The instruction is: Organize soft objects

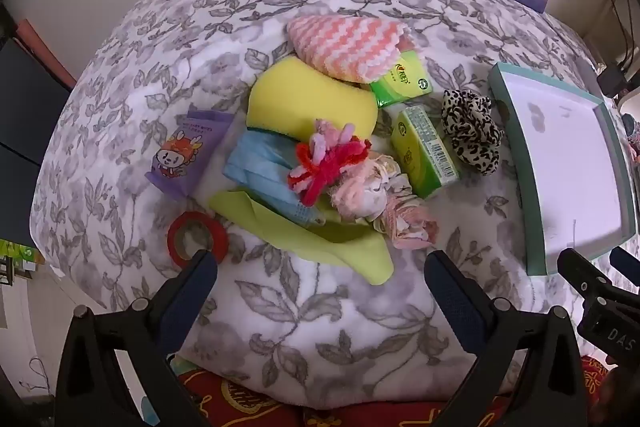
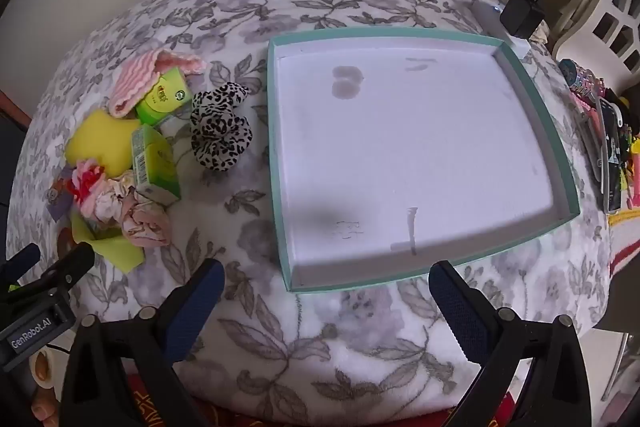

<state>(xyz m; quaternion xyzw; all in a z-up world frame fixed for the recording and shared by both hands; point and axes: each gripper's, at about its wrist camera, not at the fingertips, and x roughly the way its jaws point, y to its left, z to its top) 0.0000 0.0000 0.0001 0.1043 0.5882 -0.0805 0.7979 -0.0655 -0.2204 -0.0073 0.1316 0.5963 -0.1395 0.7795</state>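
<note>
Left claw (image 1: 320,263): jaws wide, nothing btwn them; hangs over the near edge of the pile, pointing steeply down.
Right claw (image 2: 328,271): jaws wide, empty; hangs over the near rim of the tray.
Surface: worktop under a grey floral blanket (image 1: 320,327); soft, will give under a press.
Tray (image 2: 560,163): teal rim, white floor, nothing in it; sits right of the pile, well apart from most items.
Pile: all soft stuff bunched left of tray. Yellow sponge (image 1: 304,99), pink/white striped cloth (image 1: 348,47) partly over one green tissue pack (image 1: 404,79), 2nd green tissue pack (image 1: 424,151), blue masks (image 1: 260,175), red/pink pipe-cleaner flower (image 1: 324,163) on top, pink scrunchies (image 1: 400,223), lime cloth (image 1: 320,243) underneath.
Leopard scrunchie (image 2: 220,127): alone, nearest the tray, touching nothing much.
Others: purple cartoon pouch (image 1: 184,155) and red tape roll (image 1: 196,235) at the pile's left edge.
Step in hand (judged): first pick not yet made; tray still to be filled.
How to do it well: start w/ a loose single item, e.g. leopard scrunchie via right claw, or top-lying flower via left. Come straight down, close on the bulk, not an edge. Lift slowly so tangled neighbours drop off.
Risk: lime cloth lies under several items; pulling it early drags the heap.
Placing: start in a far tray corner, leave room for flat cloths.
</note>
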